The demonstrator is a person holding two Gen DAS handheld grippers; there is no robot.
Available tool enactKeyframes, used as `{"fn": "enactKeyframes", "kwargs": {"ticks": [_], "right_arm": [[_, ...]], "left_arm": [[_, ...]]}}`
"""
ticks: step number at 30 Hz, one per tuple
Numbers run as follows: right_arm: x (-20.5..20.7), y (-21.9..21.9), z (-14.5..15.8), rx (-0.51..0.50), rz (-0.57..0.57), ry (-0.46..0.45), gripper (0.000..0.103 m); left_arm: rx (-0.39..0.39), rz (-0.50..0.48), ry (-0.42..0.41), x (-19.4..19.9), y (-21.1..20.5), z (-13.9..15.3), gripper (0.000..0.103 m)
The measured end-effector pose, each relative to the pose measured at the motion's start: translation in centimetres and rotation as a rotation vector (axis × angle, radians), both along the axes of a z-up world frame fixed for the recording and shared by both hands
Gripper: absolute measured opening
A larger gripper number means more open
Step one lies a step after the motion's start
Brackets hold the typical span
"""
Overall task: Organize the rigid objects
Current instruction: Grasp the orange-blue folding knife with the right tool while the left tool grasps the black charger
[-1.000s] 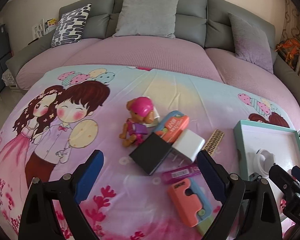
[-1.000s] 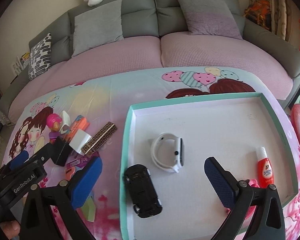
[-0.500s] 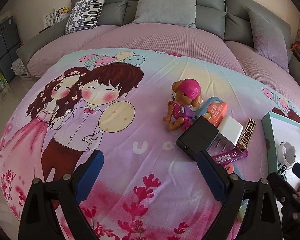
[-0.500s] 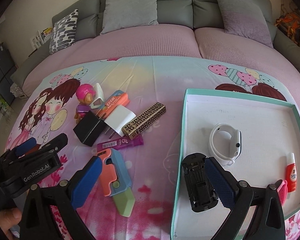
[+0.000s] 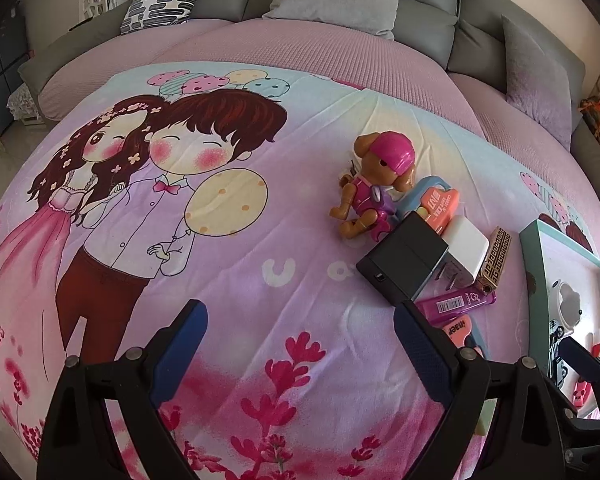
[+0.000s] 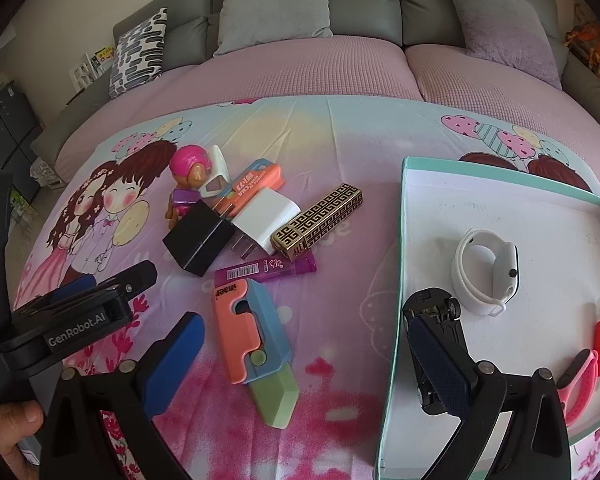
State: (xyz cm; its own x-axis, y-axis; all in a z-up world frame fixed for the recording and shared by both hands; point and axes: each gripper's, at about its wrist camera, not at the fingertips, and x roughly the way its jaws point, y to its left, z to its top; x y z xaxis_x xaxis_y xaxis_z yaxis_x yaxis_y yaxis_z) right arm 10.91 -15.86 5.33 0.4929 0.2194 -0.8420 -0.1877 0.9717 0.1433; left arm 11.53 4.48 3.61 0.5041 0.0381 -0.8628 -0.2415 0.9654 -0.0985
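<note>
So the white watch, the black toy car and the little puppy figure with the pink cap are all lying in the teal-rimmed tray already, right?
Not quite. The white watch and the black toy car do lie in the teal-rimmed tray, but the puppy figure with the pink cap is outside it, on the cartoon bedspread among the other loose items. The right wrist view shows this.

The left gripper [image 5: 298, 342] points steeply downward with its blue-padded jaws spread wide and nothing between them. Seen from the right wrist camera, it sits at the near left [image 6: 100, 284], its black body held by a hand [image 6: 10, 426] whose thumb shows at the lower left edge. The right gripper [image 6: 306, 354] tilts down at a similar angle, jaws likewise wide apart and gripping nothing.
</note>
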Motion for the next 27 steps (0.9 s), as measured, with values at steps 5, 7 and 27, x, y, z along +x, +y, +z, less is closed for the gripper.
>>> {"fn": "enactKeyframes", "kwargs": {"ticks": [5,7,27], "right_arm": [[-0.2,1.3,-0.4,-0.008,0.042,0.006,0.101],[-0.3,2.0,-0.5,-0.01,0.069,0.006,0.098],[0.7,3.8,-3.7,-0.066,0.081,0.049,0.077]], "left_arm": [[-0.005,0.001,0.006,-0.1,0.5,-0.2,0.095],[-0.004,0.006,0.011,0.0,0.8,-0.4,0.095],[-0.052,-0.039,-0.018,1.1,0.1,-0.7,0.095]]}}
